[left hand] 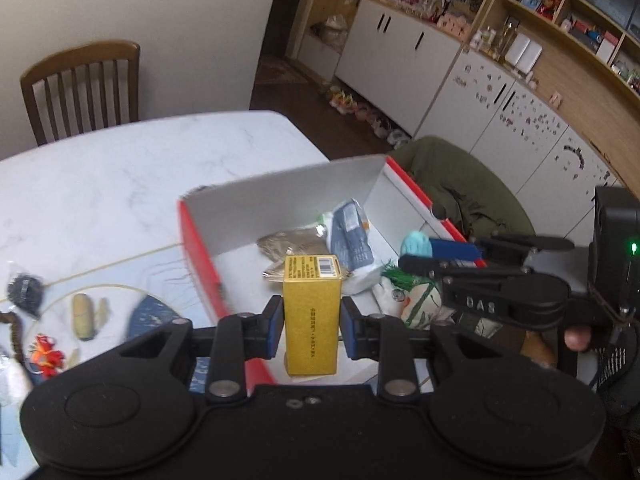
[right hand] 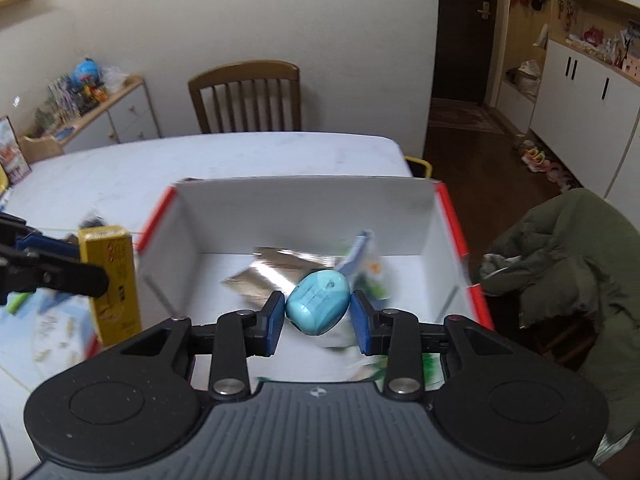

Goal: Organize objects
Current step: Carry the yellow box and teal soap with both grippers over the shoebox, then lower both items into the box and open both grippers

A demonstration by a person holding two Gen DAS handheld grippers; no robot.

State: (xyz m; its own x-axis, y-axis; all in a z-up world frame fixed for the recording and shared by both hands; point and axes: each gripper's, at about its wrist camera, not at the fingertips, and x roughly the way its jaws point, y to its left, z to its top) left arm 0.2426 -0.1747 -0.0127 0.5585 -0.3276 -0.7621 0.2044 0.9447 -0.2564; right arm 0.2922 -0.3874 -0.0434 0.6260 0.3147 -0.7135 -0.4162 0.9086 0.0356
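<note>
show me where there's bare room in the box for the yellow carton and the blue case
Bare floor lies along the left wall of the red-edged box, and in front of the foil pouch. The right half is crowded with packets and a green-haired toy.

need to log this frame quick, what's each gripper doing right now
left gripper: shut on the yellow box, held upright at the near edge of the red and white box.
right gripper: shut on the light blue egg-shaped case, above the same box.
</note>
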